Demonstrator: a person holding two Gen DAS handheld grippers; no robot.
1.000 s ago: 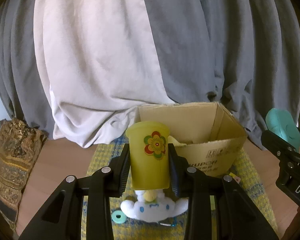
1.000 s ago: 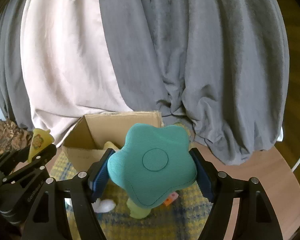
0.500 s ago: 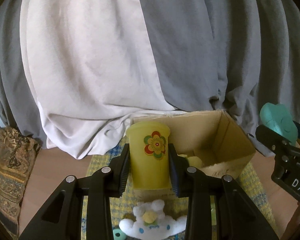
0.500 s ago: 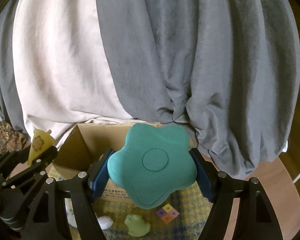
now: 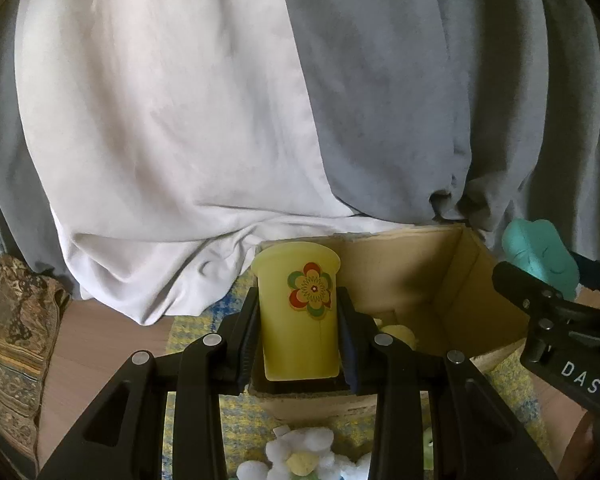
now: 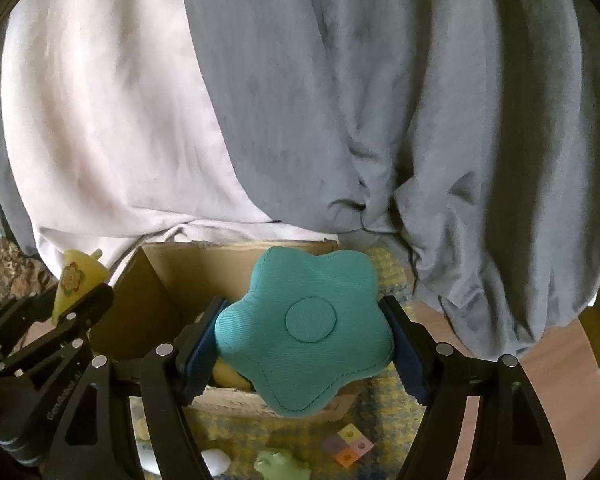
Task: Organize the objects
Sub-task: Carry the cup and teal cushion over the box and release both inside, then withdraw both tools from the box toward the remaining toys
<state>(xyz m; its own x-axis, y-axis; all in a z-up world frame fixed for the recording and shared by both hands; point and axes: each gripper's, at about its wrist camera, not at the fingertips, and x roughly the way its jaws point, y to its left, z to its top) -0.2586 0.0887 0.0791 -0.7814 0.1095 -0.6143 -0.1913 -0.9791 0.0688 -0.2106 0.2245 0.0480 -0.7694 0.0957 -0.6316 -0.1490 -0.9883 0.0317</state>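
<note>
My left gripper [image 5: 298, 332] is shut on a yellow cup [image 5: 298, 312] with a flower sticker, held upright over the near left corner of an open cardboard box [image 5: 452, 288]. My right gripper [image 6: 304, 340] is shut on a teal flower-shaped cushion [image 6: 306, 328], held over the box [image 6: 160, 288]. The cushion [image 5: 540, 256] and right gripper show at the right edge of the left wrist view. The cup [image 6: 74, 280] and left gripper show at the left of the right wrist view. Yellow items [image 5: 396, 332] lie inside the box.
The box stands on a yellow-blue woven mat [image 6: 384, 412] on a wooden surface [image 5: 100, 344]. On the mat lie a white plush [image 5: 296, 460], a green frog toy [image 6: 280, 464] and a coloured square tile [image 6: 350, 446]. Grey and white drapes [image 5: 220, 120] hang behind. A patterned cushion [image 5: 12, 340] sits left.
Both grippers have moved forward and up toward the box; the cup and the teal cushion now hover over its opening. The toys on the mat have slid lower in view.
</note>
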